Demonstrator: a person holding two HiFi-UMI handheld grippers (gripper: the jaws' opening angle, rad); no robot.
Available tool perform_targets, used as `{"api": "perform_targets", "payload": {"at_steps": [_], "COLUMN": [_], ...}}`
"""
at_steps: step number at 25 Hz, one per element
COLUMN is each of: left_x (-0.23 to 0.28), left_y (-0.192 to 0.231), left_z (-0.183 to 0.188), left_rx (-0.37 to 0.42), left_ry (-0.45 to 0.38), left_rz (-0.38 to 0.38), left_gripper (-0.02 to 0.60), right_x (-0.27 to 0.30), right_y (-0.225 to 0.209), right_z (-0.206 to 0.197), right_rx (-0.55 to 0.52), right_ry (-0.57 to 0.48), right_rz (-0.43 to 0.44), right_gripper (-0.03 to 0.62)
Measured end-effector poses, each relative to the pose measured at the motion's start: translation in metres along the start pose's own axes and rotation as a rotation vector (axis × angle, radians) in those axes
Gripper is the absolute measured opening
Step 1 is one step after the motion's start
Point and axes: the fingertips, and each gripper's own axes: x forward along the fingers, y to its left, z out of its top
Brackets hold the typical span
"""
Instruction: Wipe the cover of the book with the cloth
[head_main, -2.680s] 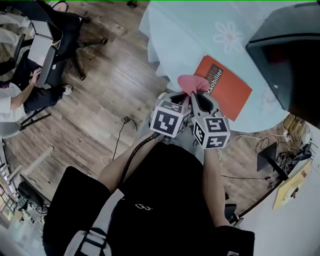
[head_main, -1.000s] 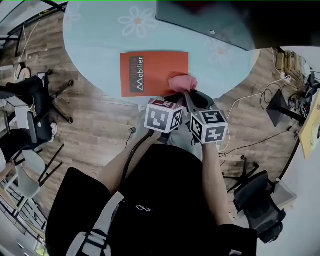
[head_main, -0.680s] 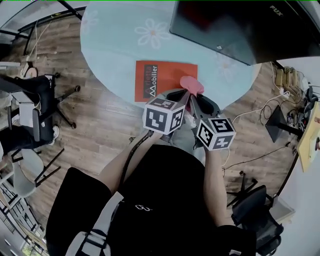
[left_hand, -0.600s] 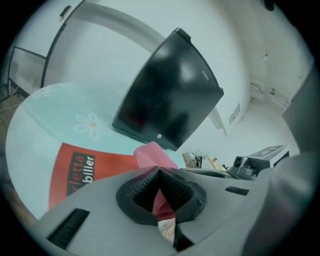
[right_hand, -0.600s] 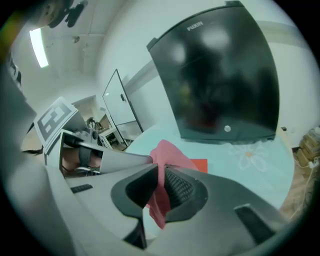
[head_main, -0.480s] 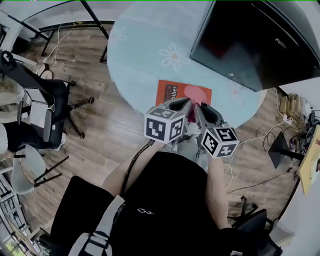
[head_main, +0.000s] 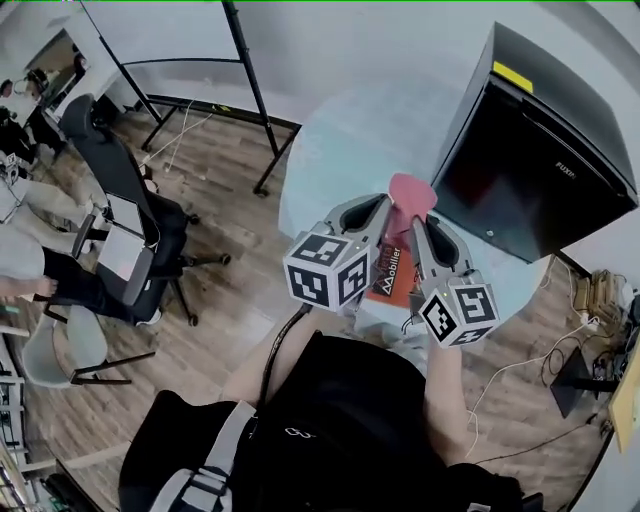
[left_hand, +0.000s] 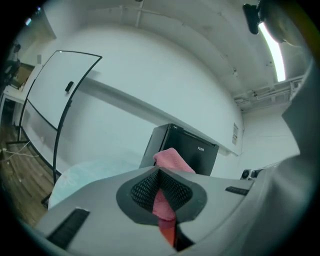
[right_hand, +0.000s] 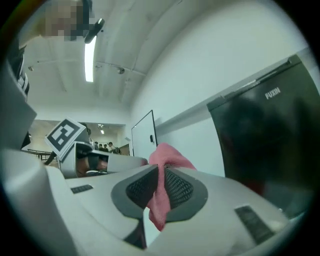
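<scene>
A pink cloth (head_main: 410, 189) is pinched between both grippers, held up over the pale blue round table (head_main: 340, 140). My left gripper (head_main: 384, 204) is shut on the cloth (left_hand: 171, 159), and an orange strip shows low in the gap of its jaws. My right gripper (head_main: 420, 221) is shut on the same cloth (right_hand: 165, 156), which hangs down between its pads. The orange book (head_main: 396, 271) with white lettering lies below and between the two grippers, at the table's near edge, partly hidden by them. Both gripper views look out at wall and ceiling, not at the book.
A big black box (head_main: 530, 150) stands on the table at the right, close behind the cloth; it also fills the right gripper view (right_hand: 265, 145). Office chairs (head_main: 130, 230) and a whiteboard stand (head_main: 245, 70) are on the wooden floor at the left.
The head view has swung upward, toward the wall. Both grippers now hold the cloth up off the book's cover, beyond its far end; half a second ago it lay over the cover.
</scene>
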Motion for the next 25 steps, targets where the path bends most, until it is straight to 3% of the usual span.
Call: {"api": "perform_targets", "payload": {"at_steps": [6, 10, 14, 25], "left_x": [-0.023, -0.015, -0.014, -0.017], "left_y": [-0.007, -0.016, -0.033, -0.01], "left_z": [0.035, 0.031, 0.018, 0.0], "left_rx": [-0.019, -0.082, -0.09, -0.121], "left_ry": [-0.086, -0.097, -0.069, -0.033], "left_rz": [-0.029, -0.088, -0.128, -0.068], "left_gripper": [0.012, 0.012, 0.013, 0.014], "right_x": [-0.005, -0.011, -0.025, -0.006], "right_y": [0.02, 0.011, 0.0, 0.0], "right_z": [0.043, 0.047, 0.05, 0.042], "right_rx": [-0.024, -0.009, -0.005, -0.004], "right_ry": [-0.081, -0.098, -0.111, -0.086], "right_rz": [-0.003, -0.04, -0.1, -0.077], "right_gripper": [0.037, 0.037, 0.037, 0.037]}}
